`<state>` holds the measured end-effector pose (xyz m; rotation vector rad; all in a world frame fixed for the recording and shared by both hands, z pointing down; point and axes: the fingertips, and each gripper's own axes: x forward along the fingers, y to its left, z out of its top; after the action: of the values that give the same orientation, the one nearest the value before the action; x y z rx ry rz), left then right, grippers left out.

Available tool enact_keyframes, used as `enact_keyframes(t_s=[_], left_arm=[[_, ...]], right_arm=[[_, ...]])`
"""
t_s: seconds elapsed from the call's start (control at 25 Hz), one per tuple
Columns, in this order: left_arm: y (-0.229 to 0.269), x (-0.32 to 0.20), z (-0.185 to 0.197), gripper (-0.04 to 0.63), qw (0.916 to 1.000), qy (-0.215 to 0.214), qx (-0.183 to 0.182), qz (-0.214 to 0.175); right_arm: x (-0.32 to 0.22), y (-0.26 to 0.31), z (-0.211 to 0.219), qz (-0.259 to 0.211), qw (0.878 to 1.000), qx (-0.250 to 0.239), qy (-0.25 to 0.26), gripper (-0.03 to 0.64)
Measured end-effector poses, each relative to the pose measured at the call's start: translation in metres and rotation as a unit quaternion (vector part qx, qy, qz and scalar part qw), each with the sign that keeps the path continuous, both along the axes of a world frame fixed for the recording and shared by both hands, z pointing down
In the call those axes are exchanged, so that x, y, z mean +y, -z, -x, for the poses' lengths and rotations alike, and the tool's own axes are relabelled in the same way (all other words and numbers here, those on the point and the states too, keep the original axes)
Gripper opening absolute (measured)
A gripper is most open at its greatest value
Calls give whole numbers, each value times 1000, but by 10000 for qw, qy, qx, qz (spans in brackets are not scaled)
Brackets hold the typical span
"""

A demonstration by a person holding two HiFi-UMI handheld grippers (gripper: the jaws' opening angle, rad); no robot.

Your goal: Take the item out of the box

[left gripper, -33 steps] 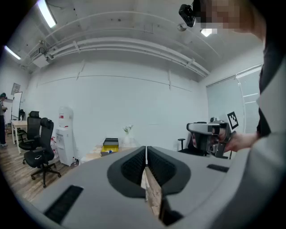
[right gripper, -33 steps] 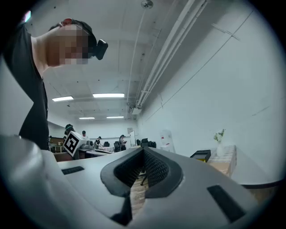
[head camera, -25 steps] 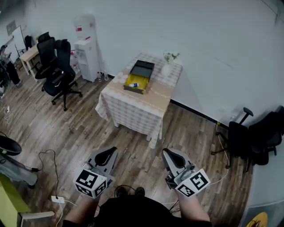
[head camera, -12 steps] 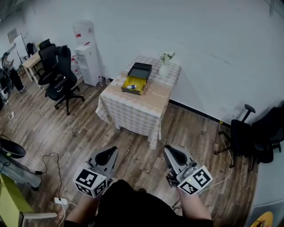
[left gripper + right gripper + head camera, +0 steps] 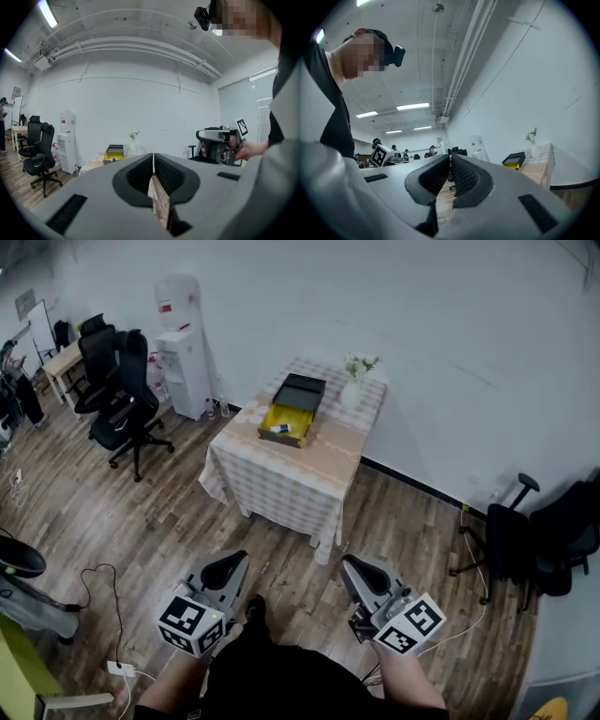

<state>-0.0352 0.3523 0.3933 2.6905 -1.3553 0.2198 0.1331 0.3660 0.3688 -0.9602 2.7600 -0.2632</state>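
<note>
Left claw (image 5: 228,568) and right claw (image 5: 361,568) are both closed on nothing, with the small white-and-blue item (image 5: 280,428) far ahead of them in the open yellow box (image 5: 296,416) on the bench (image 5: 319,454), seemingly light, rigid and slick, best pinched across its middle.

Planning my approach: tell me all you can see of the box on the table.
The box lies open on the checked tablecloth. Its far half is dark, seemingly a lid folded back; its near half is yellow inside and holds a small white-and-blue item. A vase stands apart at its right.
</note>
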Motion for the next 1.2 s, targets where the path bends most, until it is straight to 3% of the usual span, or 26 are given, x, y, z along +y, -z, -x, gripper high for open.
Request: enact_keyframes(t_s=[0.6,0.96,1.2], left_arm=[[1,-178,94,21,9995,-167,281,-29],[2,-234,147,21,9993,-168,321,-30],[-2,-254,155,21,9992,-194,344,-12]], right_arm=[[-167,-2,109,280,9992,272,-12,38],[-228,7,162,231,9990,378,-6,38],[-249,2,175,298,9986,432,38,38]])
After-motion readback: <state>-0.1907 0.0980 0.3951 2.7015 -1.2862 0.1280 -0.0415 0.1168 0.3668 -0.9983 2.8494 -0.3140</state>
